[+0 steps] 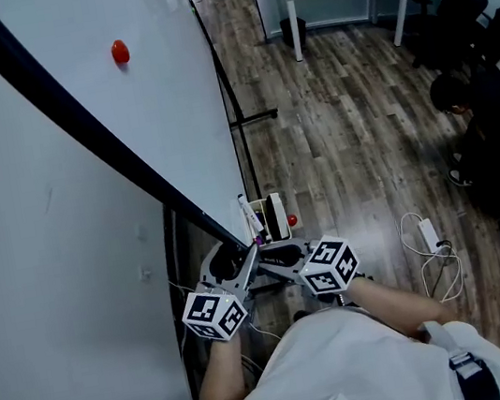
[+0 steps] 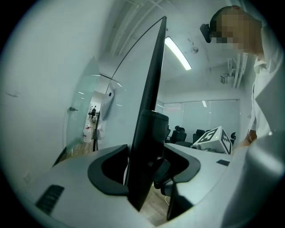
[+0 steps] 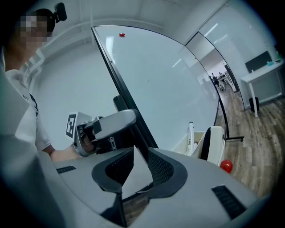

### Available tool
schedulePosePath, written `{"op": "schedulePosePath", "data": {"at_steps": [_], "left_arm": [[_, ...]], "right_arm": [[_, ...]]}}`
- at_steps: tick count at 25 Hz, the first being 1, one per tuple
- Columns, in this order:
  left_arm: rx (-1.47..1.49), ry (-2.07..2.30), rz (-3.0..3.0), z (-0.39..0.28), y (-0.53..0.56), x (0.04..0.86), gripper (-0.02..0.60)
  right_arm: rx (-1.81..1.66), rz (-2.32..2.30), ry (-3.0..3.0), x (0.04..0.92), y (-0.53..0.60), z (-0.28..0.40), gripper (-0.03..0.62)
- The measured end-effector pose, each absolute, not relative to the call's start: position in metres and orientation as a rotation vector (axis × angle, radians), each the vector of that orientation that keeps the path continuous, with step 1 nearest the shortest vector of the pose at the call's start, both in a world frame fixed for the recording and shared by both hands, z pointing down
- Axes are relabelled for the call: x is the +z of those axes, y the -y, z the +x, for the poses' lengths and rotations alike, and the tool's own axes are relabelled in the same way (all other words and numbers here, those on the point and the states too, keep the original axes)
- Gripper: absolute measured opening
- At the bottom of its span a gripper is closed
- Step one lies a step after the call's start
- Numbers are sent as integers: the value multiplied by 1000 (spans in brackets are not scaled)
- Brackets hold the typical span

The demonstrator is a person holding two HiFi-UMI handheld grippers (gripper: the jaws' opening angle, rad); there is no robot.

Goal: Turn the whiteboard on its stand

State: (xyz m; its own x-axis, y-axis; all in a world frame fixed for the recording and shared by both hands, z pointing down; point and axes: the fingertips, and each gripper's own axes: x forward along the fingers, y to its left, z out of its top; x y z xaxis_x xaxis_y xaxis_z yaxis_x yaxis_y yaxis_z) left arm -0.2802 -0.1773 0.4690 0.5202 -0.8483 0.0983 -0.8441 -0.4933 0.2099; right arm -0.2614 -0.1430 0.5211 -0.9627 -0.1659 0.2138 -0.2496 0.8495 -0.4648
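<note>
Whiteboard (image 1: 166, 94) fills the upper left of the head view, tilted, red magnet (image 1: 119, 52) on its face. Its black frame (image 2: 149, 116) runs down to lower centre, where both tools meet.

Left tongs (image 2: 144, 171): apart, straddling the frame edge. A sliver of gap shows at one pad, so not clamped.

Right tongs (image 3: 137, 171): apart too, the board's lower corner between the mesh pads.

Both sit side by side on the low edge, probably because a hold far from the pivot gives leverage.

Marker tray (image 3: 209, 142) is just beside, right of centre. Its pen (image 3: 190, 136) may slide when the board swings.
</note>
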Motion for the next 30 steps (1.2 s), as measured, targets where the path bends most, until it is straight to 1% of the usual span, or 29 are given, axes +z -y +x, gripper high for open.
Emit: {"op": "schedulePosePath", "data": {"at_steps": [11, 21, 25, 30], "left_arm": [[-28, 1472, 2528, -284, 187, 483, 233], [-146, 1517, 2484, -291, 199, 511, 222], [-145, 1526, 2478, -302, 224, 507, 218], [-137, 1529, 2471, -325, 279, 483, 213]], "right_arm": [[766, 343, 2853, 543, 149, -263, 100], [777, 407, 2849, 576, 141, -227, 100], [799, 440, 2837, 576, 150, -218, 100], [832, 475, 2816, 554, 182, -222, 100]]}}
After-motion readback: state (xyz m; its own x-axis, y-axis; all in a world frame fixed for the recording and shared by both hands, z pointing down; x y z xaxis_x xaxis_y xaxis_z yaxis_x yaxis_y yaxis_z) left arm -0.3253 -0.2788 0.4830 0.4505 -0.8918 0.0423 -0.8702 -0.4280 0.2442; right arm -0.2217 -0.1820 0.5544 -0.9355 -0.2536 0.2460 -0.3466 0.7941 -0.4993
